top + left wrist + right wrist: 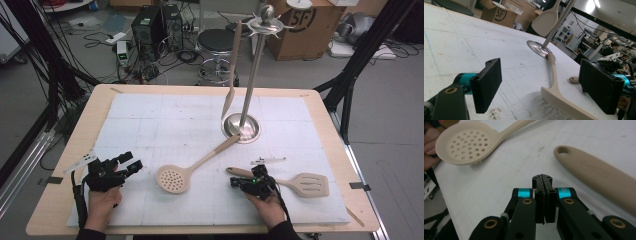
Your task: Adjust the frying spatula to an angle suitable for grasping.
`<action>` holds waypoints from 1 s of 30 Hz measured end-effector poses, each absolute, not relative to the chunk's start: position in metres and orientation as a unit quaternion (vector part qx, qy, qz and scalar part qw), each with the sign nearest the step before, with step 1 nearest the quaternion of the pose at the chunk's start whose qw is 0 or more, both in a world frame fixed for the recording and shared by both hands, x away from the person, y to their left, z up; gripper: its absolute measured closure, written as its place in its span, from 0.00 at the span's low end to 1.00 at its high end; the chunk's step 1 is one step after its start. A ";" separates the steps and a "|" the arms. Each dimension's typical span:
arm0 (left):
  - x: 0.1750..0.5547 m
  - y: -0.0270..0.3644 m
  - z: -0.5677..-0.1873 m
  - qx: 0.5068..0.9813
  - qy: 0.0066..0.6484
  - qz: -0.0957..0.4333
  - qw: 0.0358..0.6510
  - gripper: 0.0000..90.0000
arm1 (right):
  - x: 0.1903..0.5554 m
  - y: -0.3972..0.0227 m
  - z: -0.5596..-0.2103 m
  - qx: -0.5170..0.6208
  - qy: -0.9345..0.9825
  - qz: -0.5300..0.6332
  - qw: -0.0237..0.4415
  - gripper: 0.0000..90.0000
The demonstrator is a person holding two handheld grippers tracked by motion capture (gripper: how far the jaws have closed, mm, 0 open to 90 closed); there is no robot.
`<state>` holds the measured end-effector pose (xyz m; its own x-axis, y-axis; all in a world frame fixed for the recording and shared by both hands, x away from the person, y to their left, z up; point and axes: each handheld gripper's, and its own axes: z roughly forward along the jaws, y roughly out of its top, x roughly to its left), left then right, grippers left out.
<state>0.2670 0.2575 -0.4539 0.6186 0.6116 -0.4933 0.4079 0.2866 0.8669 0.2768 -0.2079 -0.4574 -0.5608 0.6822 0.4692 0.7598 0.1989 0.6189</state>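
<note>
With the right claw (239, 182) pressed fully closed just beside the slotted turner's handle (240, 172) on the worktop (150, 120) and the left claw (131, 162) gaping wide near the skimmer spoon (173, 178), a closed approach would likely nudge the turner (306, 184) away.

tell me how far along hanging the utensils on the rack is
One spatula already hangs from the rack. Nothing is in hand: the right claw is shut and empty beside the slotted turner's handle, and the left claw is open and empty. The skimmer and slotted turner lie on the mat, not yet hung.
</note>
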 end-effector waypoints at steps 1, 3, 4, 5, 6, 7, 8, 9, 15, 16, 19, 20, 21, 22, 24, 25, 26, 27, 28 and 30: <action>0.267 0.258 -0.454 0.592 0.430 0.076 0.677 0.22 | 0.278 -0.202 -0.457 -0.463 -0.780 -0.419 0.041 1.00; 0.267 0.257 -0.454 0.591 0.431 0.075 0.678 0.22 | 0.281 -0.195 -0.457 -0.457 -0.785 -0.416 0.039 1.00; 0.267 0.257 -0.454 0.593 0.431 0.075 0.677 0.22 | 0.283 -0.192 -0.458 -0.459 -0.784 -0.416 0.042 1.00; 0.267 0.257 -0.454 0.593 0.429 0.076 0.677 0.22 | 0.285 -0.189 -0.457 -0.462 -0.782 -0.415 0.045 1.00; 0.267 0.257 -0.454 0.593 0.429 0.076 0.677 0.22 | 0.288 -0.188 -0.458 -0.462 -0.782 -0.415 0.045 1.00; 0.267 0.257 -0.454 0.593 0.428 0.076 0.677 0.22 | 0.290 -0.188 -0.458 -0.465 -0.780 -0.416 0.050 1.00; 0.267 0.257 -0.454 0.593 0.429 0.075 0.677 0.22 | 0.292 -0.188 -0.459 -0.468 -0.777 -0.419 0.051 1.00; 0.267 0.257 -0.454 0.592 0.429 0.075 0.678 0.22 | 0.294 -0.189 -0.459 -0.471 -0.774 -0.420 0.052 1.00; 0.267 0.257 -0.453 0.593 0.428 0.076 0.678 0.22 | 0.299 -0.185 -0.456 -0.471 -0.779 -0.414 0.011 1.00; 0.267 0.257 -0.453 0.593 0.429 0.076 0.677 0.22 | 0.300 -0.184 -0.456 -0.471 -0.781 -0.410 0.007 1.00; 0.267 0.257 -0.453 0.593 0.428 0.076 0.678 0.22 | 0.306 -0.186 -0.458 -0.481 -0.771 -0.417 0.022 1.00; 0.267 0.257 -0.454 0.593 0.429 0.075 0.678 0.22 | 0.307 -0.185 -0.458 -0.480 -0.772 -0.417 0.017 1.00; 0.267 0.256 -0.454 0.592 0.429 0.074 0.678 0.22 | 0.308 -0.185 -0.457 -0.484 -0.771 -0.413 0.018 1.00; 0.267 0.257 -0.454 0.593 0.429 0.075 0.677 0.22 | 0.309 -0.185 -0.458 -0.484 -0.770 -0.416 0.018 1.00; 0.267 0.257 -0.454 0.593 0.429 0.075 0.677 0.22 | 0.313 -0.186 -0.458 -0.490 -0.765 -0.418 0.017 1.00; 0.267 0.256 -0.454 0.593 0.429 0.075 0.677 0.22 | 0.314 -0.186 -0.458 -0.491 -0.764 -0.419 0.014 1.00; 0.267 0.256 -0.454 0.593 0.430 0.074 0.677 0.22 | 0.316 -0.186 -0.458 -0.493 -0.763 -0.419 0.012 1.00; 0.267 0.256 -0.454 0.593 0.430 0.074 0.677 0.22 | 0.317 -0.187 -0.458 -0.496 -0.760 -0.420 0.010 1.00; 0.267 0.256 -0.454 0.593 0.430 0.073 0.677 0.22 | 0.319 -0.187 -0.458 -0.499 -0.758 -0.420 0.011 1.00; 0.267 0.256 -0.454 0.593 0.429 0.074 0.677 0.22 | 0.322 -0.187 -0.458 -0.503 -0.757 -0.418 0.007 1.00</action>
<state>0.2667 0.2562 -0.4535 0.6203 0.6088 -0.4947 0.4093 0.2868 0.8662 0.3216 -0.1870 -0.4580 -0.4948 0.7544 0.4314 0.7665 0.1450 0.6257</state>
